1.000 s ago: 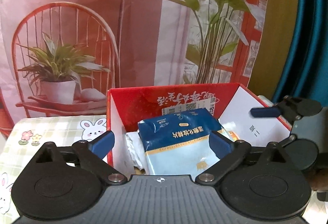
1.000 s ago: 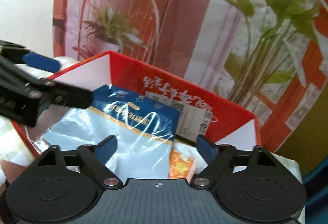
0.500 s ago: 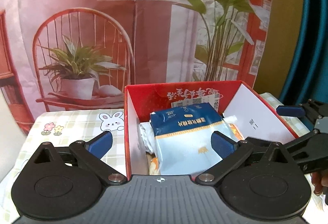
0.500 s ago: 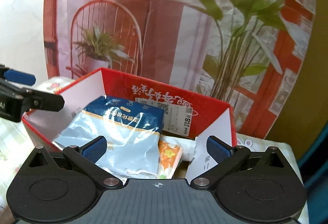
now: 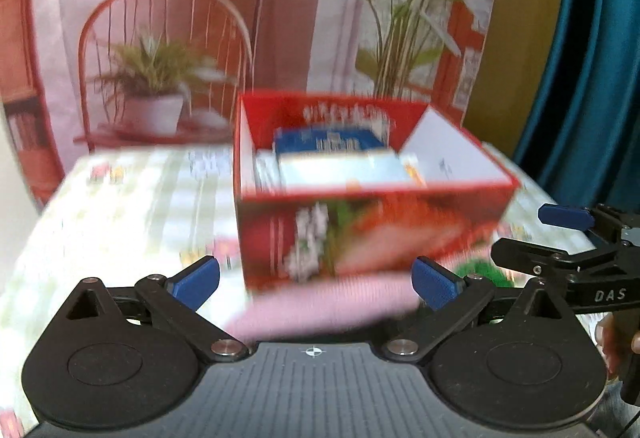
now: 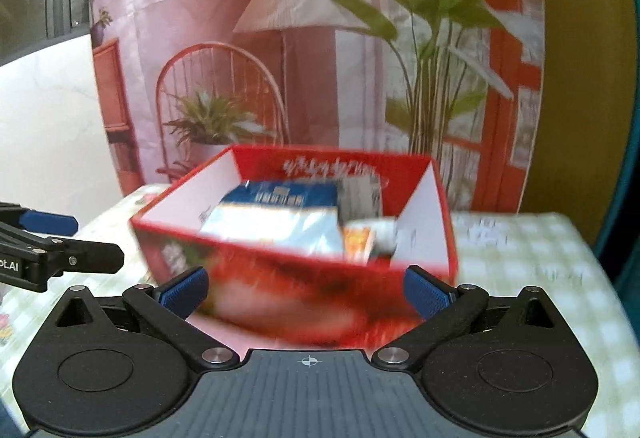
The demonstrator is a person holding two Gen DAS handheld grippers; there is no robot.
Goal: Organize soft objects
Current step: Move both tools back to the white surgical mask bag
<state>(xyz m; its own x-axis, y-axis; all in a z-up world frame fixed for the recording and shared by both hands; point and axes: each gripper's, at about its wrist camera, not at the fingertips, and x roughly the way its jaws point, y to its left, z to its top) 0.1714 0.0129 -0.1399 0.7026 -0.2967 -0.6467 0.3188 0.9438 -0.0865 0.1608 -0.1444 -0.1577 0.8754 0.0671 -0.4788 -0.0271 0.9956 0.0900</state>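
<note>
On the checked tablecloth (image 5: pixel 120 205), a red box (image 5: pixel 368 234) sits packed, both grippers spread wide and holding nothing.

Left wrist view first: the left gripper (image 5: pixel 316 280) hangs in front of the box, blue pads far apart, nothing between them. Inside the box lies a blue and white packet (image 5: pixel 336 157), blurred, with something orange (image 5: pixel 412 167) just beside it. A pink strip (image 5: pixel 320 308) lies at the box's near foot. The right gripper (image 5: pixel 560 234) reaches in from the right. Over to the right wrist view: the right gripper (image 6: pixel 306 288) is wide open and empty too, box (image 6: pixel 296 286) dead ahead, packet (image 6: pixel 280 213) resting inside, left gripper (image 6: pixel 60 242) poking in at the left edge.
</note>
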